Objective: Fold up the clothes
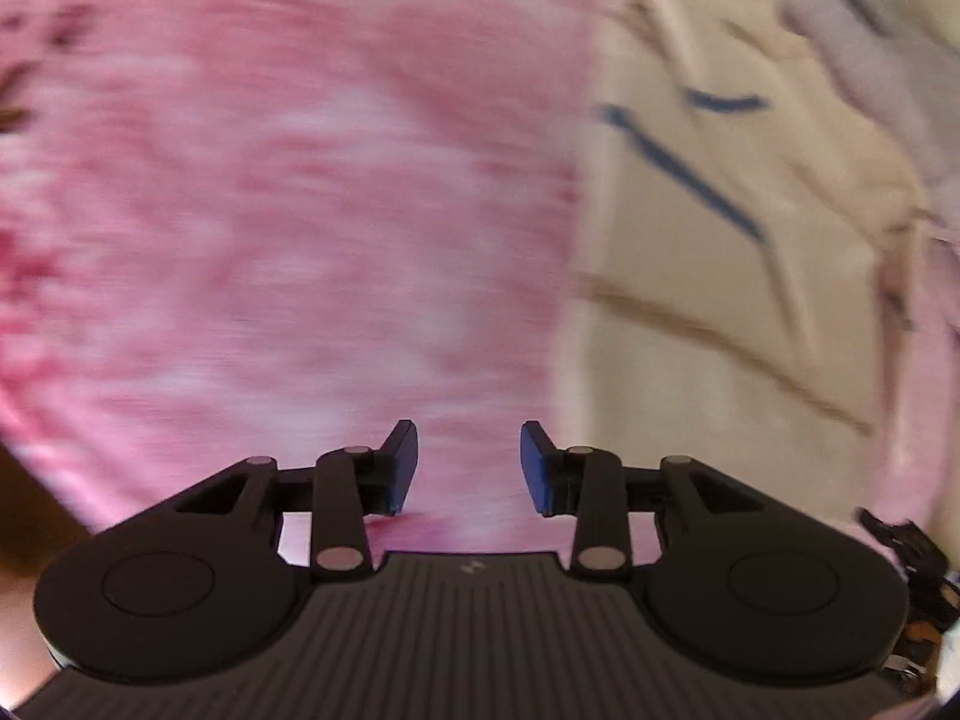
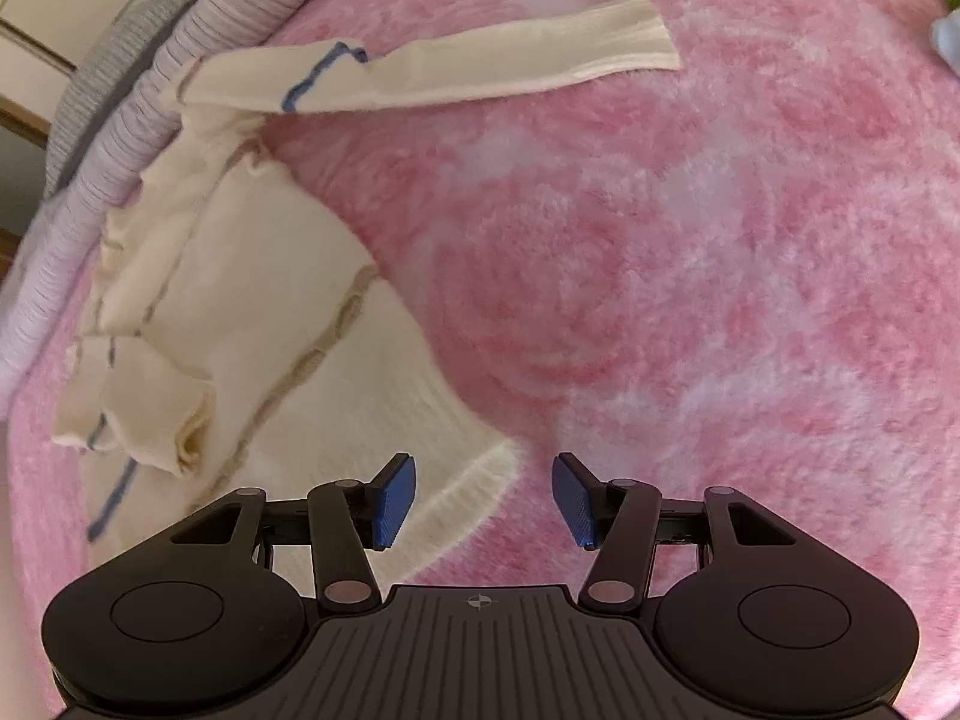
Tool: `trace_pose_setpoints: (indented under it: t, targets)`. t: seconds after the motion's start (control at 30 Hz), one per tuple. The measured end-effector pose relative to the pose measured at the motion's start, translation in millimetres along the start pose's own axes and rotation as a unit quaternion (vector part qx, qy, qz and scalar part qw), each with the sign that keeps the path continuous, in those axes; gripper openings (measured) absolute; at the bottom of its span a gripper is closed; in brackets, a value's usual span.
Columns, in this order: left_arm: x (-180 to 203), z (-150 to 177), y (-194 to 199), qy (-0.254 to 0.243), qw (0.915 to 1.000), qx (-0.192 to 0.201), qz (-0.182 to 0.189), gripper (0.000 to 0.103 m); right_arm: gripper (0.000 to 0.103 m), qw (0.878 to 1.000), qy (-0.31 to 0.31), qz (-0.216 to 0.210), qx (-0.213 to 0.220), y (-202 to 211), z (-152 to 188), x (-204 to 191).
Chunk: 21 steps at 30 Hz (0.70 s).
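A cream knit sweater (image 2: 282, 324) with thin tan and blue lines lies crumpled on a pink fluffy blanket (image 2: 690, 252). One sleeve (image 2: 480, 66) stretches out to the upper right. My right gripper (image 2: 483, 498) is open and empty, hovering over the sweater's ribbed hem corner (image 2: 480, 480). In the blurred left wrist view the sweater (image 1: 720, 240) is on the right and the blanket (image 1: 300, 210) fills the left. My left gripper (image 1: 468, 468) is open and empty above the blanket, just left of the sweater's edge.
A striped pale purple and grey fabric roll (image 2: 138, 102) runs along the blanket's upper left edge behind the sweater. A pale blue object (image 2: 948, 42) sits at the far right edge. Part of the other gripper (image 1: 906, 546) shows at the left wrist view's lower right.
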State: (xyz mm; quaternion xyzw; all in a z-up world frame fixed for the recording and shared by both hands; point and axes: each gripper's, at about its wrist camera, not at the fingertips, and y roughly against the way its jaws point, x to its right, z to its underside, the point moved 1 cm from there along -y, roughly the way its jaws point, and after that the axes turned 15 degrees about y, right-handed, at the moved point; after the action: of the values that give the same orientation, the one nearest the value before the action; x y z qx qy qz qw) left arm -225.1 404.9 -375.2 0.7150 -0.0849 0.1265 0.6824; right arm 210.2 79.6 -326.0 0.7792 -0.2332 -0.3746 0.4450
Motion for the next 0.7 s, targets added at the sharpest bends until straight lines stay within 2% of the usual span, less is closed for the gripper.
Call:
trace_pose_setpoints:
  t: [0.1, 0.17, 0.2, 0.27, 0.3, 0.33, 0.4, 0.5, 0.53, 0.57, 0.6, 0.7]
  targets:
    - [-10, 7, -8, 0.023, 0.9994, -0.002, 0.026, 0.034, 0.055, 0.999, -0.036, -0.018, 0.013, -3, -1, 4]
    - [-16, 12, -14, 0.039, 0.9983, -0.003, 0.043, 0.04, 0.055, 0.998, -0.051, -0.022, 0.021, -5, 0, 7]
    - [-18, 13, -15, 0.046, 0.9977, -0.003, 0.05, 0.047, 0.055, 0.998, -0.055, -0.022, 0.023, -6, 1, 8]
    - [-19, 13, -13, 0.058, 0.9962, 0.001, 0.065, 0.048, 0.055, 0.998, -0.058, -0.025, 0.029, -7, 2, 10]
    - [-19, 13, -13, 0.06, 0.9956, 0.002, 0.072, 0.047, 0.055, 0.997, -0.058, -0.029, 0.033, -8, 2, 11]
    - [-19, 13, -12, 0.059, 0.9948, 0.002, 0.083, 0.037, 0.055, 0.997, -0.058, -0.033, 0.037, -9, 2, 12]
    - [-15, 13, -12, 0.052, 0.9924, -0.011, 0.111, 0.023, 0.054, 0.997, -0.057, -0.041, 0.045, -11, 2, 13]
    - [-9, 15, -22, 0.034, 0.9946, -0.018, 0.096, 0.02, 0.053, 0.995, -0.055, -0.053, 0.057, -14, 2, 15]
    - [-8, 15, -25, 0.028, 0.9954, -0.016, 0.09, 0.015, 0.047, 0.996, -0.048, -0.053, 0.057, -16, 2, 14]
    - [-7, 15, -25, 0.025, 0.9957, -0.014, 0.089, 0.011, 0.023, 0.997, -0.035, -0.049, 0.053, -17, 2, 12]
    - [-7, 15, -23, 0.024, 0.9955, -0.014, 0.091, 0.007, 0.007, 0.997, -0.02, -0.052, 0.046, -19, 3, 9]
    - [-7, 14, -5, 0.0, 0.9954, 0.0, 0.096, 0.006, 0.007, 0.998, 0.029, -0.047, 0.033, -17, 6, -7]
